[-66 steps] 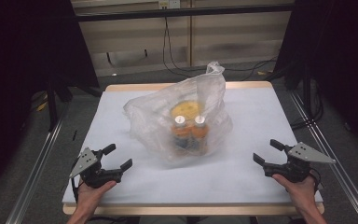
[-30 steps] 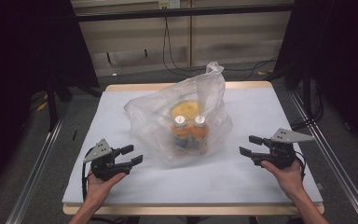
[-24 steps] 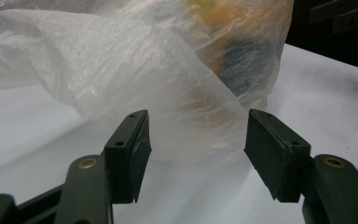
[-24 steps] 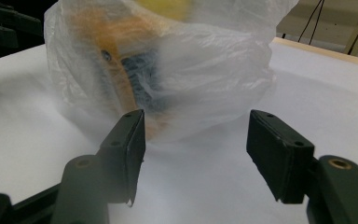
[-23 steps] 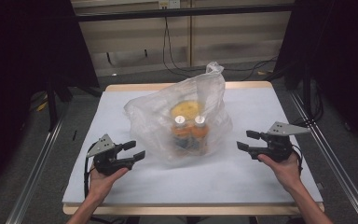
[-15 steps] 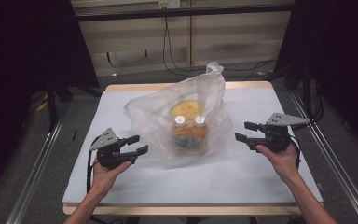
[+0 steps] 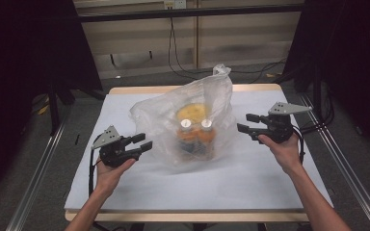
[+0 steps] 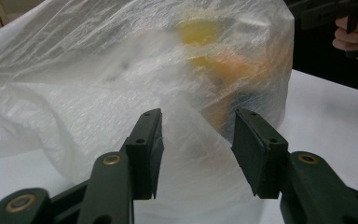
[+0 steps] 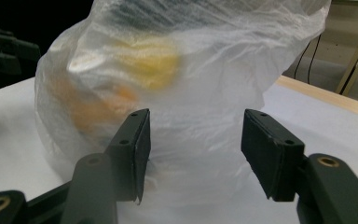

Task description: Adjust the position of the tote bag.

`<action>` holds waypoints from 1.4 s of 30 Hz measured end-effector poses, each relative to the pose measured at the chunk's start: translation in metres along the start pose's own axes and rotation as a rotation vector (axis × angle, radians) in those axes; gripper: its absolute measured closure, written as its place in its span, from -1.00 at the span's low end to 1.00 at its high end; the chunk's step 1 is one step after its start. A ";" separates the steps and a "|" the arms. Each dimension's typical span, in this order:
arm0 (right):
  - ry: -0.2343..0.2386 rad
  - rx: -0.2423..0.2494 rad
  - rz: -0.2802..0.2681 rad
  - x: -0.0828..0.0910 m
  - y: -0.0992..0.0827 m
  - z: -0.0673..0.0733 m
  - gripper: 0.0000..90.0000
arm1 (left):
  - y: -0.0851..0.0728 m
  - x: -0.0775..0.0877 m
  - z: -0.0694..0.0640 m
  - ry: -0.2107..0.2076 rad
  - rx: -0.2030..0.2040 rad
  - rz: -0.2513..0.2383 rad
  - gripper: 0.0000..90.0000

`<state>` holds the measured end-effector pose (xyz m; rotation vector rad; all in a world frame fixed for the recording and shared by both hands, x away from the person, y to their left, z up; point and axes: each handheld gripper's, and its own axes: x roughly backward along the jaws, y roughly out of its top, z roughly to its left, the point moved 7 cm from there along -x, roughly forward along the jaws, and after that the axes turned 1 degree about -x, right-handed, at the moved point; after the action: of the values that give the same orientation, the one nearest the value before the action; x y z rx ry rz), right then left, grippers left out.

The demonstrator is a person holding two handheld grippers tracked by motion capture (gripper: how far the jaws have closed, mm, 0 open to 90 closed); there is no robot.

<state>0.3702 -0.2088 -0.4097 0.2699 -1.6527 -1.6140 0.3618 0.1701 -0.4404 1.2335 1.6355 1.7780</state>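
Closing in on plastic bag (image 7: 183,122) between both tongs: left tongs (image 7: 143,143) narrowing, unclenched; right tongs (image 7: 245,123) narrowing, unclenched; pinch film only, avoid bottles (image 7: 196,134).

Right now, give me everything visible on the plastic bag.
The plastic bag is thin, crinkled and translucent white. It stands puffed up mid-table on the white tabletop, its gathered top sticking up at the rear. Through the film show two orange bottles with white caps and a yellow item behind them. Nothing grips it: both grippers sit apart at its sides.
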 end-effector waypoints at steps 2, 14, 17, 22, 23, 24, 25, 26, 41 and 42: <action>-0.005 0.004 0.000 -0.004 0.007 -0.002 -0.05 | -0.002 0.000 0.002 0.010 -0.004 0.011 0.17; -0.021 0.019 0.011 -0.027 0.042 -0.024 -0.03 | -0.013 0.005 0.007 0.010 0.018 0.026 0.10; -0.028 0.015 0.015 -0.035 0.051 -0.033 -0.03 | -0.015 0.008 0.008 -0.006 0.024 0.018 0.07; -0.038 0.026 0.034 -0.051 0.064 -0.045 -0.06 | -0.017 0.012 0.011 0.014 0.037 0.016 0.02; -0.041 0.025 0.039 -0.054 0.067 -0.047 -0.07 | -0.017 0.011 0.011 0.004 0.037 0.015 0.01; -0.044 0.030 0.041 -0.056 0.070 -0.049 -0.07 | -0.018 0.011 0.011 -0.002 0.035 0.015 0.00; -0.052 0.028 0.040 -0.059 0.073 -0.051 -0.08 | -0.019 0.011 0.012 0.012 0.035 0.028 -0.01; -0.058 0.025 0.037 -0.062 0.076 -0.054 -0.10 | -0.019 0.011 0.012 0.011 0.037 0.027 -0.02; -0.102 0.026 0.061 -0.098 0.093 -0.082 -0.20 | -0.023 0.011 0.013 -0.001 0.045 0.022 -0.10; -0.100 0.027 0.063 -0.099 0.093 -0.083 -0.20 | -0.023 0.011 0.013 0.001 0.044 0.024 -0.10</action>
<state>0.5242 -0.1910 -0.3728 0.1516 -1.7421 -1.5818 0.3612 0.1909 -0.4600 1.2769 1.6761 1.7653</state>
